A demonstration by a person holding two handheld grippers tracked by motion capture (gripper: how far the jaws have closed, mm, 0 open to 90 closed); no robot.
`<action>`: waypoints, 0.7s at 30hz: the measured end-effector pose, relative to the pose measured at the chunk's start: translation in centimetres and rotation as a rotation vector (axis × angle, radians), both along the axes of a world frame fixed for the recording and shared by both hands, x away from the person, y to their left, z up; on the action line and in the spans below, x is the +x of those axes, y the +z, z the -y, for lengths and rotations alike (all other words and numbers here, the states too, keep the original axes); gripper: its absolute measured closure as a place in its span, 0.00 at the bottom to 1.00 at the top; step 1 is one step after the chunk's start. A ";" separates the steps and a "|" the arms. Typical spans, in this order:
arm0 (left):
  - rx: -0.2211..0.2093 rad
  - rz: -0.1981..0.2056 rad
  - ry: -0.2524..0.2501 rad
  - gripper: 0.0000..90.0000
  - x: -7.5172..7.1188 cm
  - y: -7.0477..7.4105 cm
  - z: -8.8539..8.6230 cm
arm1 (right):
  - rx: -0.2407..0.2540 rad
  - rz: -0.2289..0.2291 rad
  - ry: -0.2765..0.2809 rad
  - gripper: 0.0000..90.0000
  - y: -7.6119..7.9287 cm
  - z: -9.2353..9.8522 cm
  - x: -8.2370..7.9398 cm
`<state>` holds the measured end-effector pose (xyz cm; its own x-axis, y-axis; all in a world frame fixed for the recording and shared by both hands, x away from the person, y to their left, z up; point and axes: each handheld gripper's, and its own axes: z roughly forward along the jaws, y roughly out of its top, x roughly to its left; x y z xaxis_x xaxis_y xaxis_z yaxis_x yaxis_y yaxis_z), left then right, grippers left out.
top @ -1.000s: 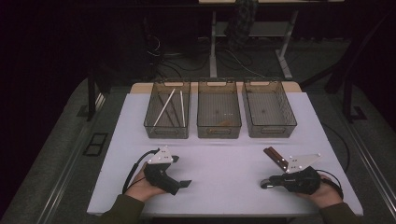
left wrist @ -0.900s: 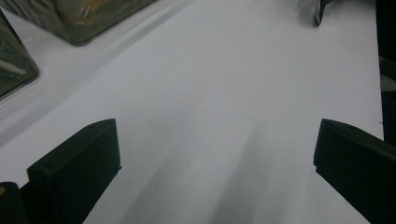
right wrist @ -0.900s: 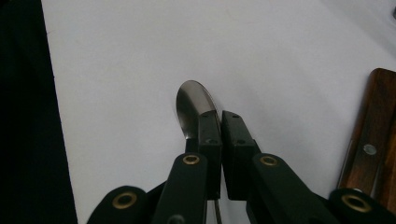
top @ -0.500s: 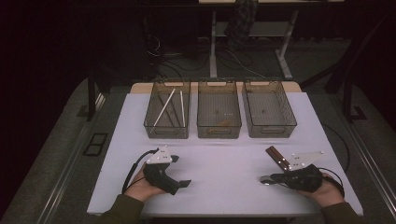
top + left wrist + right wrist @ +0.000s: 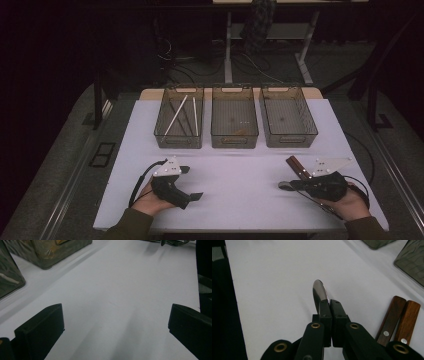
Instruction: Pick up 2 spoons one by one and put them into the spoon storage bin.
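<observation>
Since a second ago your right gripper [image 5: 329,302] has barely shifted, its fingers clenched on what looks like a spoon [image 5: 320,291] at the desk's [image 5: 240,175] five o'clock, beside two wooden handles [image 5: 398,317]. Your left gripper [image 5: 112,322] rests released at seven o'clock, with open desk toward the bins [image 5: 235,120] at twelve.

L gripper [image 5: 116,327] agape over table [image 5: 120,290]

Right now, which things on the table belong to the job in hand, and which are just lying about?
In the job:
- right gripper, shut on the shiny metal spoon
- two brown wooden handles beside it

Lying about:
- left gripper, open over bare table
- three clear plastic bins
- white sticks in the left bin
</observation>
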<state>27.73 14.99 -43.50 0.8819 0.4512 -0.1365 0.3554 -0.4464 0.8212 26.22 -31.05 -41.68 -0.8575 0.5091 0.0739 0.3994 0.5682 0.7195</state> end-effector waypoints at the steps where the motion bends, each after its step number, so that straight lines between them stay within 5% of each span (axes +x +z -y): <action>1: 0.000 0.000 -0.001 0.00 0.0 0.0 0.0 | 0.004 -0.005 0.003 0.98 0.1 0.0 0.1; 21: -0.017 0.000 -0.017 0.00 -0.1 0.0 0.1 | 0.070 0.061 -0.062 0.99 3.9 -1.2 2.1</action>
